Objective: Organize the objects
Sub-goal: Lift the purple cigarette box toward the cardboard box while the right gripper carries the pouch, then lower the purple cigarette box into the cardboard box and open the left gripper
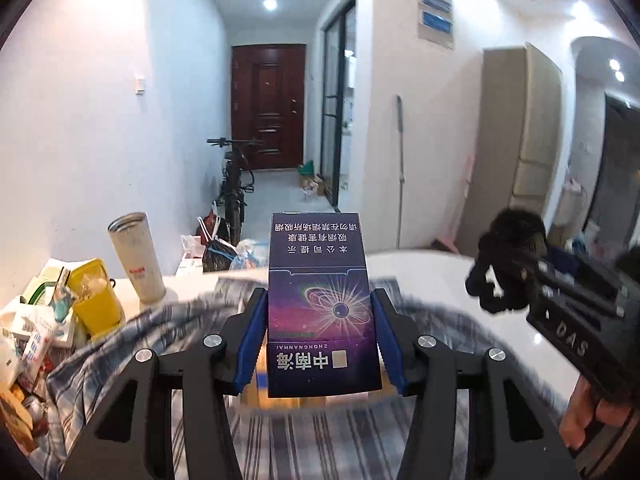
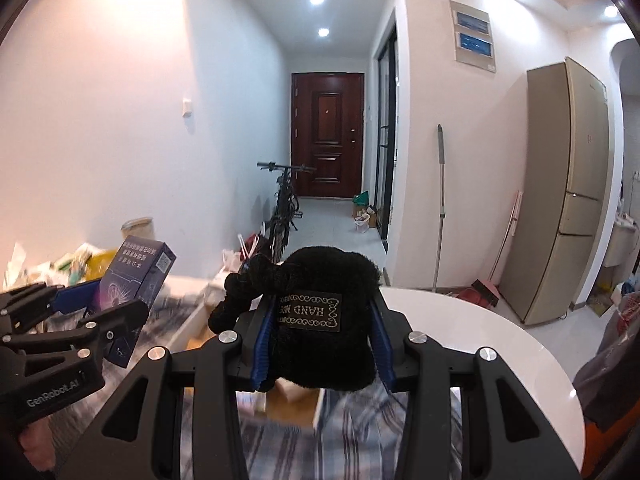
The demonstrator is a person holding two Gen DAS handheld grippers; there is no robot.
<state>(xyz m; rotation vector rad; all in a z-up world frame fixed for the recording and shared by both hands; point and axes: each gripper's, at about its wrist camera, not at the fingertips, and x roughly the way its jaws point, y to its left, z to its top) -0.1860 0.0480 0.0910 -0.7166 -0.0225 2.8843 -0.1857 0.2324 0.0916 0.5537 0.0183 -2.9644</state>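
My left gripper is shut on a dark purple cigarette pack, held upright above a blue-and-white plaid cloth. The pack also shows at the left of the right wrist view, in the left gripper. My right gripper is shut on a black fuzzy knitted pouch with a woven label, held above the table. That pouch and the right gripper show at the right of the left wrist view.
A white round table lies below. At the left stand a white tumbler, a yellow container and piled small boxes. A cardboard box sits under the grippers. A bicycle and a fridge stand beyond.
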